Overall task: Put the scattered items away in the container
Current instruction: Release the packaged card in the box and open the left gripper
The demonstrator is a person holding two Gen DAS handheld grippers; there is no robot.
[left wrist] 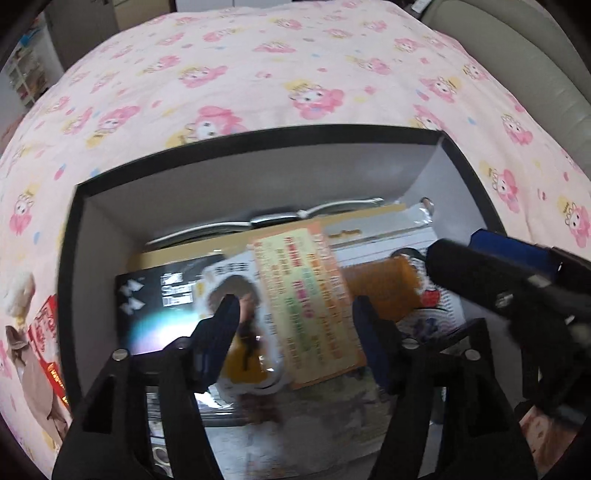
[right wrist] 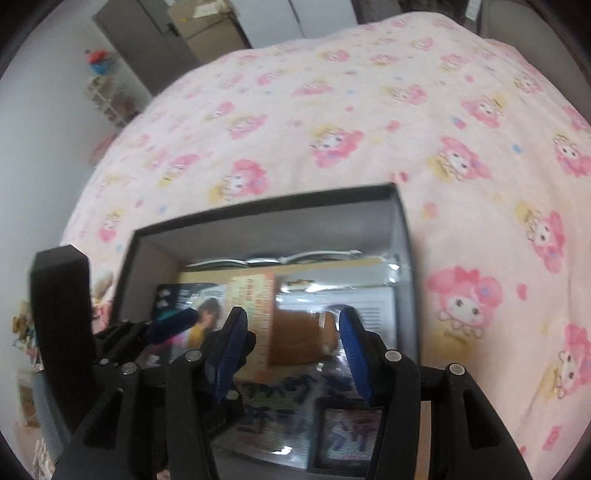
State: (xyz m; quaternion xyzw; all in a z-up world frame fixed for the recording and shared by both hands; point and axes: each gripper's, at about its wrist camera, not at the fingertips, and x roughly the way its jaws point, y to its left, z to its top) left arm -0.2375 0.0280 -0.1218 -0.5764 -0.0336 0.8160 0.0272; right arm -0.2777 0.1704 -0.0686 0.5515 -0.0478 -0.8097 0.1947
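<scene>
A black-rimmed box (left wrist: pixel 258 142) with white inner walls sits on the bed, holding several flat packets and cards. Uppermost lies a yellow-orange printed leaflet (left wrist: pixel 306 295), beside an orange packet (left wrist: pixel 380 284) and a black card (left wrist: pixel 159 299). My left gripper (left wrist: pixel 297 328) hangs open over the leaflet, its pads clear of it. My right gripper (right wrist: pixel 293 347) stands open above the orange packet (right wrist: pixel 299 332), gripping nothing. Each gripper shows in the other's view: the right gripper (left wrist: pixel 517 280) at the box's right side, the left gripper (right wrist: pixel 173 325) at its left. The box (right wrist: pixel 258 206) fills the lower middle.
A pink cartoon-print sheet (left wrist: pixel 295 74) covers the bed around the box. A red packet (left wrist: pixel 48 332) and a beige toy (left wrist: pixel 33 369) lie left of the box. A beige cushion (left wrist: pixel 535 55) borders the far right. A cardboard carton (right wrist: pixel 207 26) and shelf (right wrist: pixel 110 96) stand beyond.
</scene>
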